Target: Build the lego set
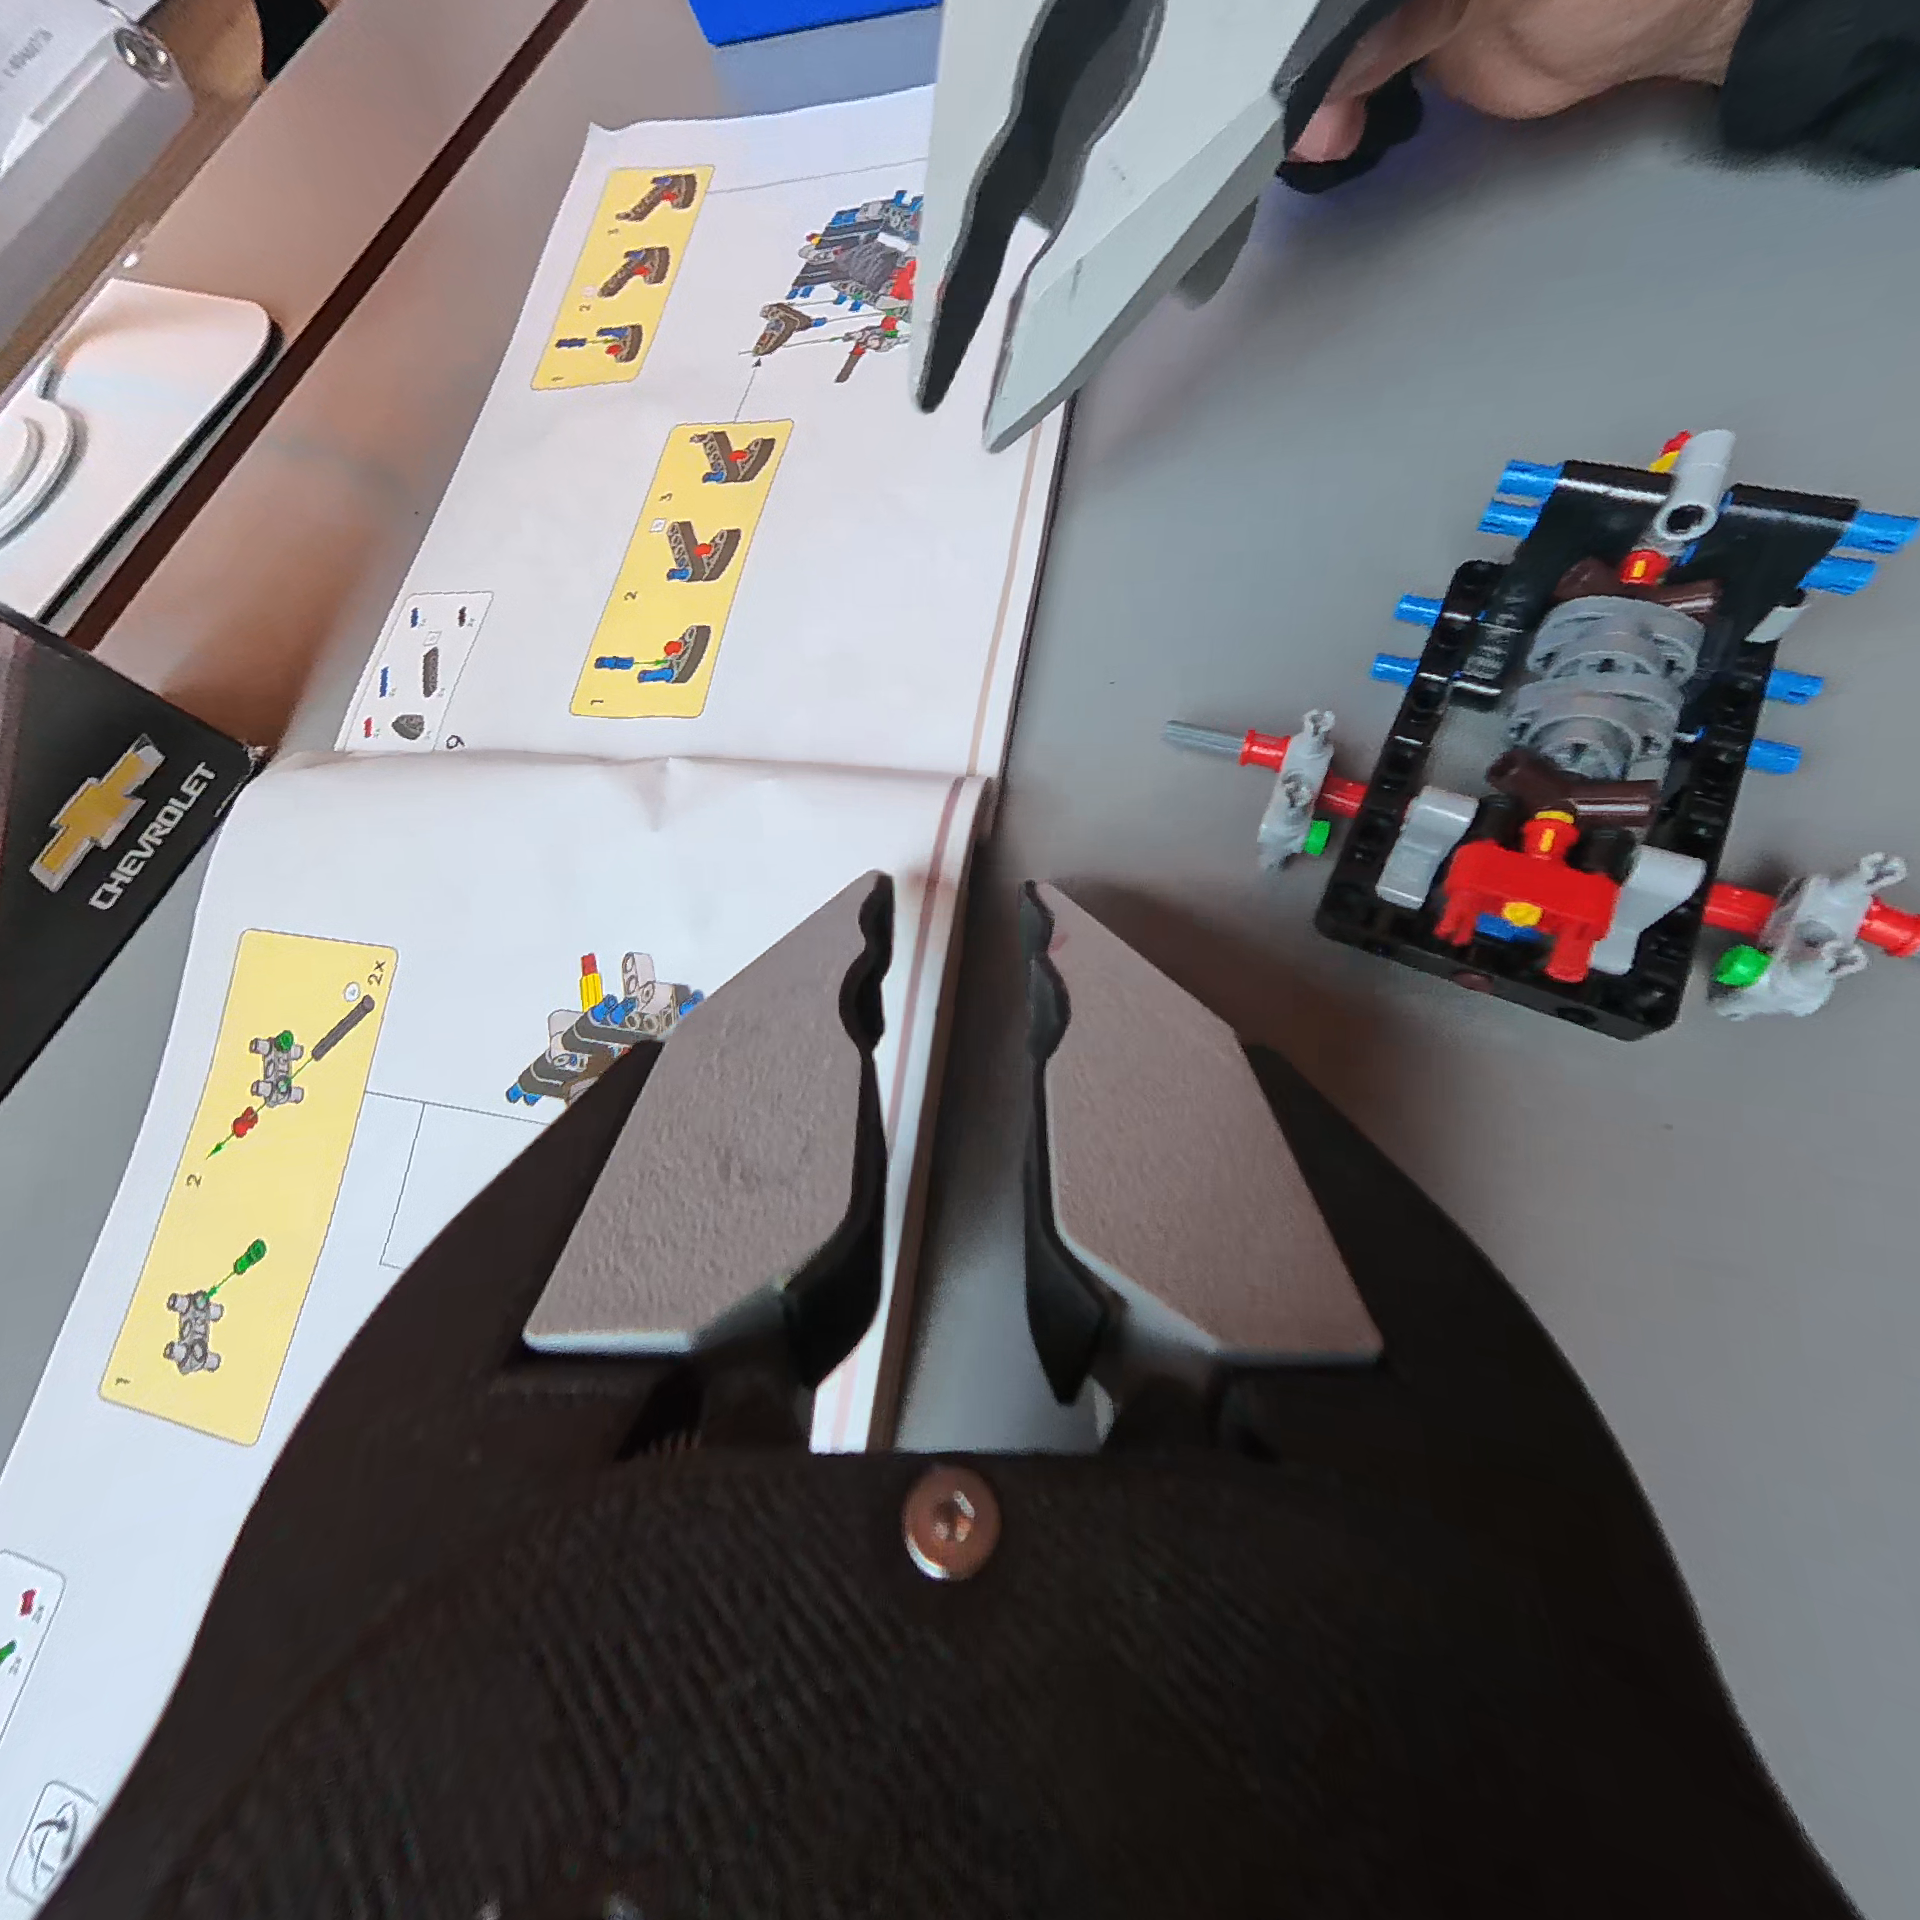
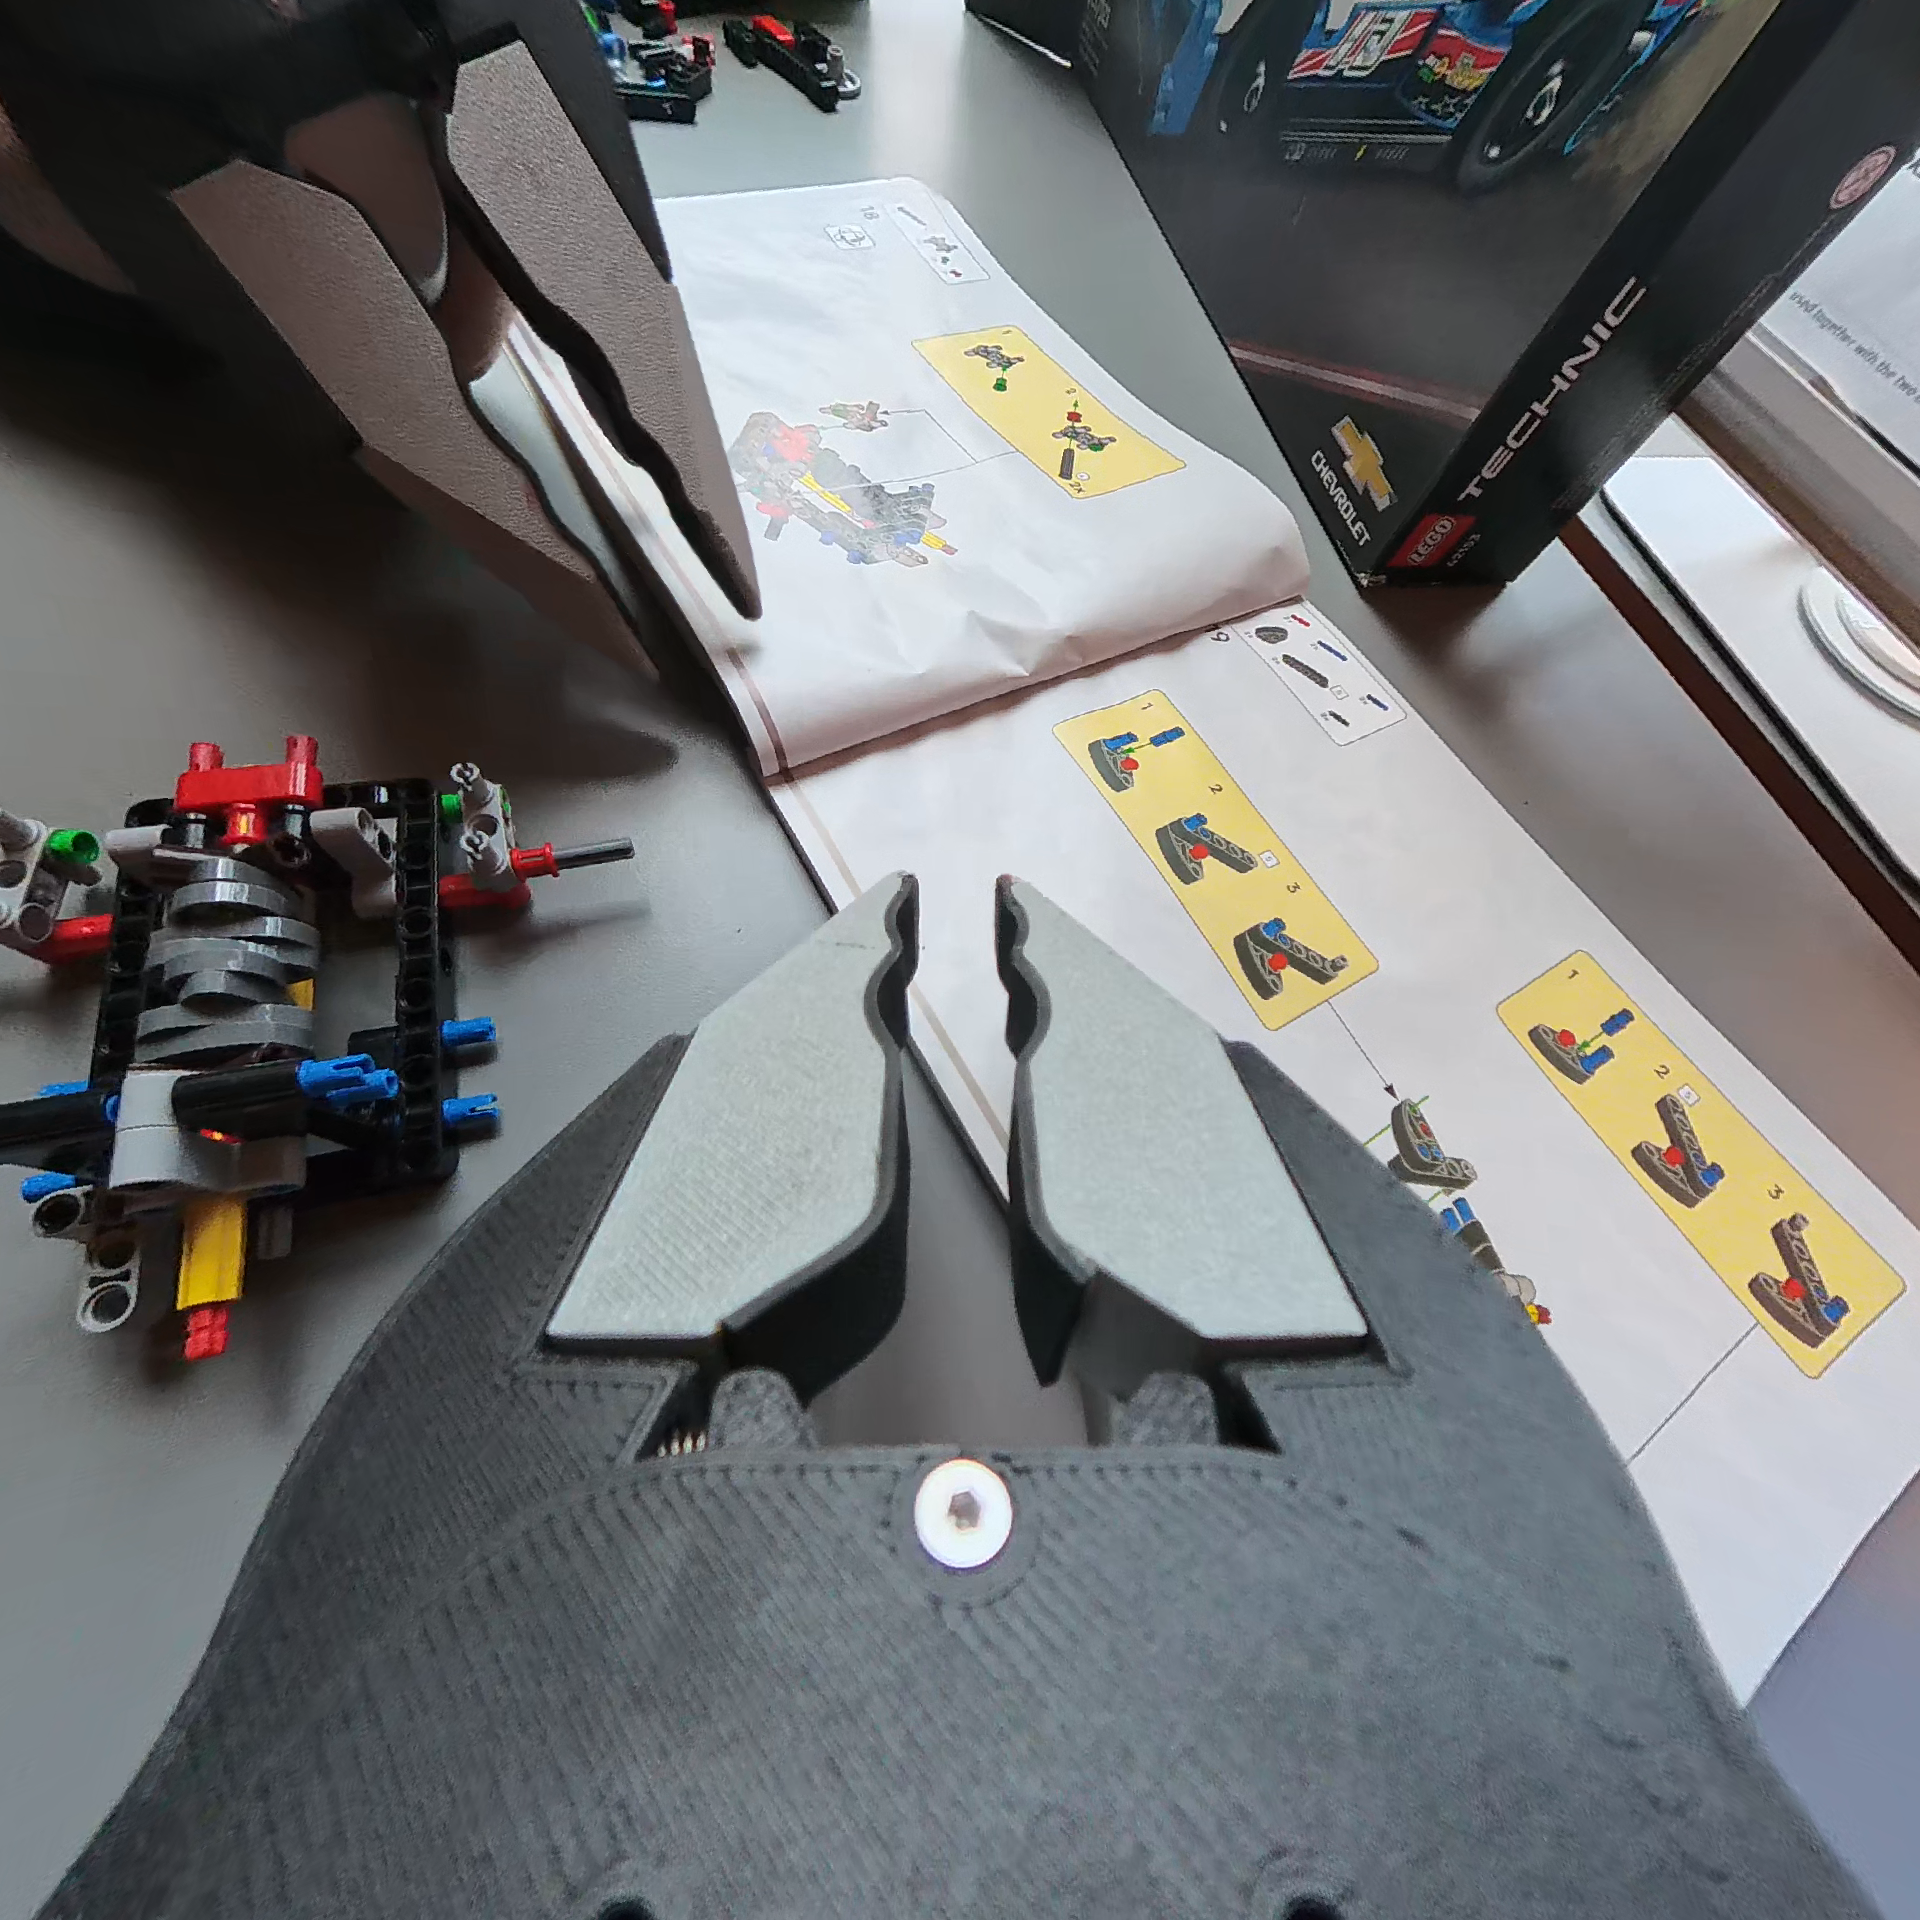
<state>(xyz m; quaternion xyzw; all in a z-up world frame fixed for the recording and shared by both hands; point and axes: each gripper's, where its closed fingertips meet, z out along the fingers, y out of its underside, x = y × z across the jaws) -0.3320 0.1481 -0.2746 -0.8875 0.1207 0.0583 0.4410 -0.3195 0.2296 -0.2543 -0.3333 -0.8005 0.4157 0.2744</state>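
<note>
A partly built lego chassis point(image 1: 1590, 748) lies on the grey table: a black frame with grey gears, red axles and blue pins. It also shows in the right wrist view point(image 2: 260, 987). The open instruction booklet point(image 1: 727, 623) lies beside it and shows in the right wrist view too point(image 2: 1039, 831). My left gripper point(image 1: 958, 904) is open, and the booklet's near edge runs between its fingers. It appears at the upper left of the right wrist view point(image 2: 696, 634). My right gripper point(image 2: 956, 894) is open over the booklet's edge, holding nothing. It also shows in the left wrist view point(image 1: 966, 421).
The black lego box point(image 2: 1455, 312) stands at the booklet's far side; its corner shows in the left wrist view point(image 1: 104, 810). Several loose lego pieces point(image 2: 727, 52) lie beyond the booklet. A hand point(image 1: 1558, 52) holds the right gripper. A white object point(image 1: 104, 416) sits on a lower ledge. The tips of one gripper are about 9 centimeters away from the tips of the other. Both grippers' tips are roughly 40 centimeters from the white object point(image 1: 104, 416).
</note>
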